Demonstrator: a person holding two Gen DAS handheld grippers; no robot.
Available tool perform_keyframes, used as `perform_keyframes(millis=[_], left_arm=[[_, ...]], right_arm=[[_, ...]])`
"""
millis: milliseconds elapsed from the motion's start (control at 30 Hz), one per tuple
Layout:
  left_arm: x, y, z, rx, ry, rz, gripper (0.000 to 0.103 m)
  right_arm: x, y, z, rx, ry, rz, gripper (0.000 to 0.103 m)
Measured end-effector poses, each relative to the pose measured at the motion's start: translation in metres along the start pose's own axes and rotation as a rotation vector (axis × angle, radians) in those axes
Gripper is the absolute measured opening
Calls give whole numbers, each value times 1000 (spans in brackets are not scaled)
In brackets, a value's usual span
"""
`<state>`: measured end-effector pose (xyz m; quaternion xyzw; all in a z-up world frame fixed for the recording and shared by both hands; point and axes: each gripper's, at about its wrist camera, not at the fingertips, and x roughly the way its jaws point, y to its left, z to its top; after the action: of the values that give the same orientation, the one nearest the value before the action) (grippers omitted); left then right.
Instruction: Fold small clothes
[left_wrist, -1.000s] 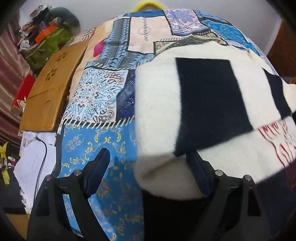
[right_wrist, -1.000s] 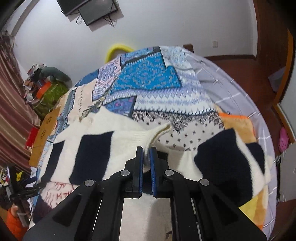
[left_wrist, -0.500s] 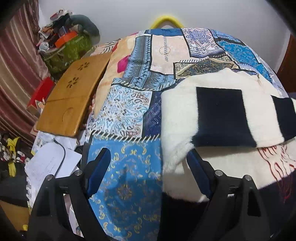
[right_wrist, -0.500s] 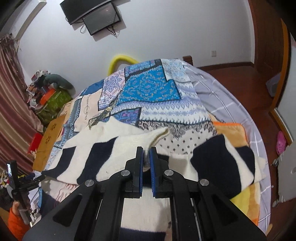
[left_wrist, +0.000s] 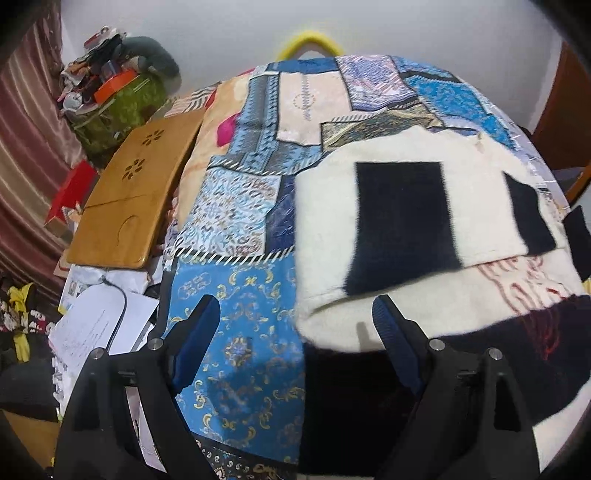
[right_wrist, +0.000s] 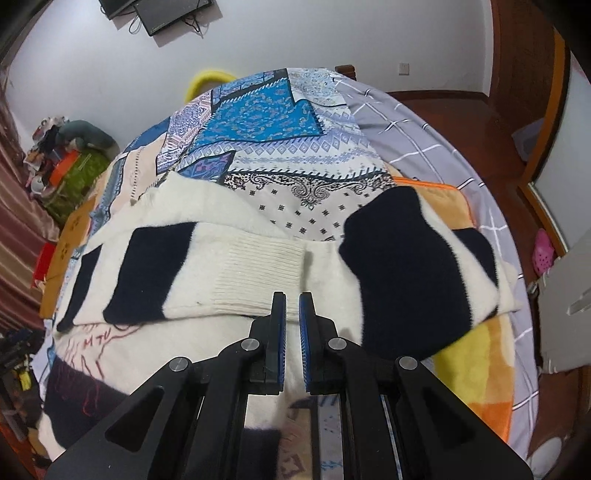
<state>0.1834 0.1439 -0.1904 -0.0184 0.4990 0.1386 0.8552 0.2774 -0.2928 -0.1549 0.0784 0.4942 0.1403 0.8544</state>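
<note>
Since a second ago the left sleeve's cuff (right_wrist: 258, 273) has been laid across the sweater (right_wrist: 332, 266) on the bed (right_wrist: 424, 122). Right tongs (right_wrist: 291, 314) stand slightly parted, gripping nothing; left tongs (left_wrist: 295, 317) gape wide. Next, probably, the other sleeve (right_wrist: 413, 266).

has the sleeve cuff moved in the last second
Yes. The ribbed sleeve cuff went from raised above the sweater to lying flat on it; the right hand-held gripper released it.

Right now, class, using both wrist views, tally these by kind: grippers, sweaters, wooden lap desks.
Grippers: 2, the left gripper and the right gripper
Sweater: 1
Wooden lap desk: 1
Total: 4
</note>
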Motion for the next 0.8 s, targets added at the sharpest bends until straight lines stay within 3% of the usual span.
perform_keyframes(millis=[400,533,800], left_arm=[[-33,-51,44,41,-98,-128,85],[-35,-71,60,55,-112,-163,85],[-10,-113,78,81,-66,-221,85]], right_arm=[[-54,-34,20,35,-127,-55,9],[-68,-54,24,65,-167,-82,23],[-67,-105,21,145,-163,-142,25]])
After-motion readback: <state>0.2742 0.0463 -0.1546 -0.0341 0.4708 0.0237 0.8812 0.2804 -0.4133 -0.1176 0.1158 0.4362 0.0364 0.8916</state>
